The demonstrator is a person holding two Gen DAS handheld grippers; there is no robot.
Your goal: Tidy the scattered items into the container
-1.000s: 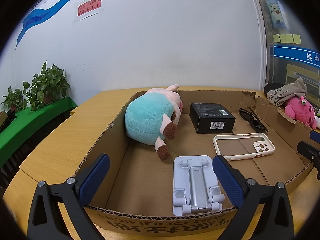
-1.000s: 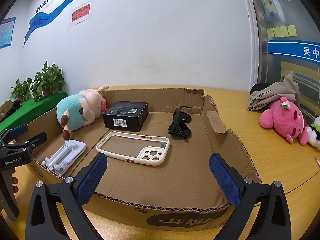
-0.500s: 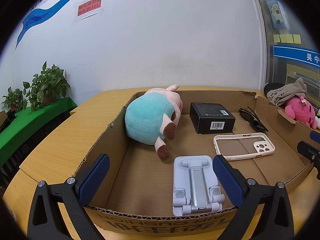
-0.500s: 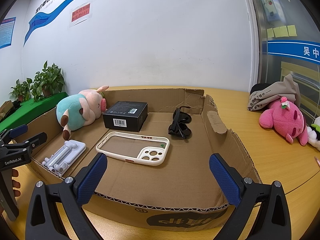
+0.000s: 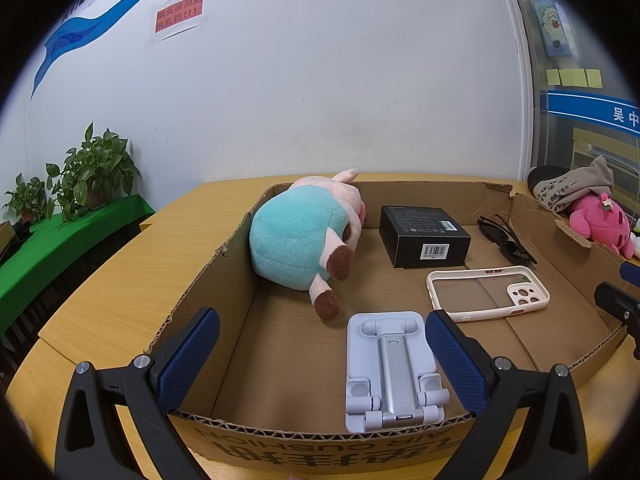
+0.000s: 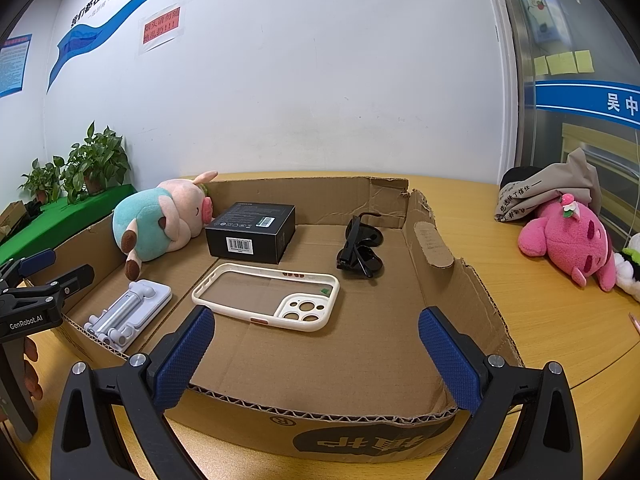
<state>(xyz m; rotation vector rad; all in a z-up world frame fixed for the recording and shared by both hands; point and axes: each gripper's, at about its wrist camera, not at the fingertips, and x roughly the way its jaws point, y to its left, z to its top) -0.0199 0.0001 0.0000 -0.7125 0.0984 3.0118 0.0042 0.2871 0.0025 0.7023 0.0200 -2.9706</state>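
Both hand-held grippers, left [image 5: 322,354] and right [image 6: 316,354], gape wide and empty at the cardboard box [image 6: 440,240], where the plush pig [image 5: 300,240], phone case [image 6: 266,296] and sunglasses [image 6: 360,250] lie.

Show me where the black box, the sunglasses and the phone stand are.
black box [image 6: 256,221], right wrist view, on its top face.
sunglasses [image 6: 360,254], right wrist view, on a lens.
phone stand [image 5: 392,364], left wrist view, on its centre bar.
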